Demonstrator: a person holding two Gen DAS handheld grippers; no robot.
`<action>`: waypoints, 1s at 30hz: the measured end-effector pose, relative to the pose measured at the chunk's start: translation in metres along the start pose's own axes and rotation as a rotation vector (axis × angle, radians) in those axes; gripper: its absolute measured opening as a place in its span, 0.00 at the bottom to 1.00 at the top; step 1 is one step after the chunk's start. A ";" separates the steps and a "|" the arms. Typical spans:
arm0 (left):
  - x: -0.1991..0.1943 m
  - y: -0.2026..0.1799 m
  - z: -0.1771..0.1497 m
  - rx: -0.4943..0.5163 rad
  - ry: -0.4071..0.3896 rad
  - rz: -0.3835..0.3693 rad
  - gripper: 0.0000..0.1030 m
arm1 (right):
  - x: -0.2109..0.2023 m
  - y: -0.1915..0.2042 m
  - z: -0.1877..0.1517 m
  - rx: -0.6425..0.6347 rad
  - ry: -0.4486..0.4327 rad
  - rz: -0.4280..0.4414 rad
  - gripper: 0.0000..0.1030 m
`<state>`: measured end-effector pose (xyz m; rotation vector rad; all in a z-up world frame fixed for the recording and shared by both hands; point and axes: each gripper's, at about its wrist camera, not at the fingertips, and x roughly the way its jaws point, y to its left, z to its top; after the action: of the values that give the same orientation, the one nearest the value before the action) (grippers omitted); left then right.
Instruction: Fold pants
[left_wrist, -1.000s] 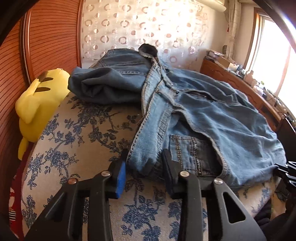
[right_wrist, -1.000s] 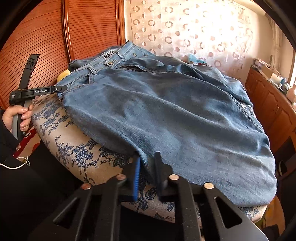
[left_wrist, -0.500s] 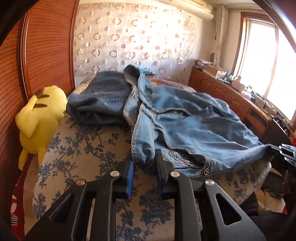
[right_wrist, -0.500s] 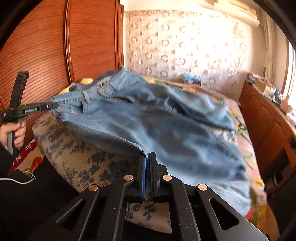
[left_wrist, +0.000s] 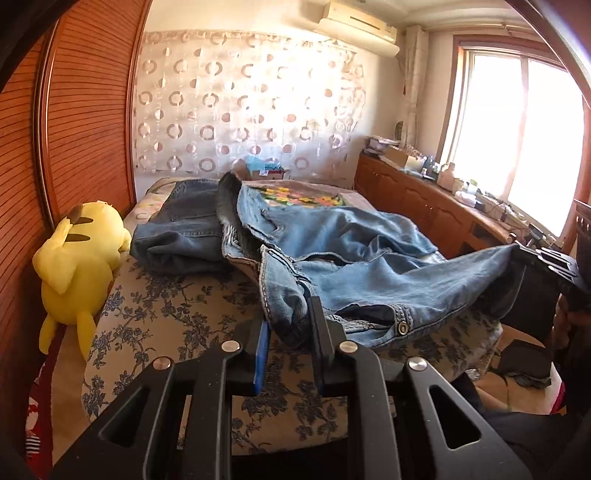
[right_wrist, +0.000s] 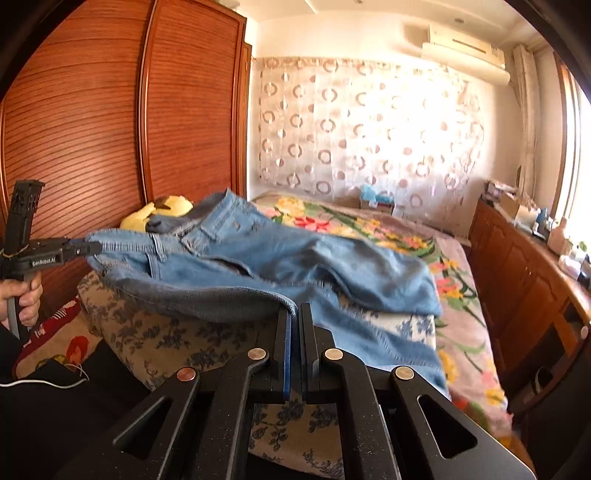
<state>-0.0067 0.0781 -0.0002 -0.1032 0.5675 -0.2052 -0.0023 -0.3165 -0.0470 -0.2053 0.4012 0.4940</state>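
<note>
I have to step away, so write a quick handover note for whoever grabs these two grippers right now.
Left gripper: shut on the waistband corner of the light jeans.
Right gripper: shut on the jeans' other edge.
The jeans hang lifted between the two, the rest trailing over the bed. A folded darker pair lies beside the yellow plush toy.
Done: both grips taken, edge raised.
Left: every fold, then set them down.

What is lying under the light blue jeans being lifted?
Under the light blue jeans show a blue-flowered cushion near the grippers and a bright floral bedspread farther back. Whatever sits beneath the denim's middle is covered.
</note>
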 end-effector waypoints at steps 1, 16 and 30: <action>0.000 -0.001 0.001 0.009 -0.001 -0.003 0.20 | -0.001 -0.001 0.001 -0.002 -0.007 -0.003 0.03; 0.040 0.005 -0.016 0.010 0.068 -0.003 0.20 | 0.061 0.003 -0.018 -0.027 0.085 -0.047 0.03; 0.046 -0.001 0.013 0.041 -0.001 -0.005 0.20 | 0.070 -0.004 0.016 -0.017 0.043 -0.065 0.03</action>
<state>0.0379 0.0674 -0.0131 -0.0644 0.5619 -0.2213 0.0613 -0.2864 -0.0619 -0.2448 0.4311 0.4293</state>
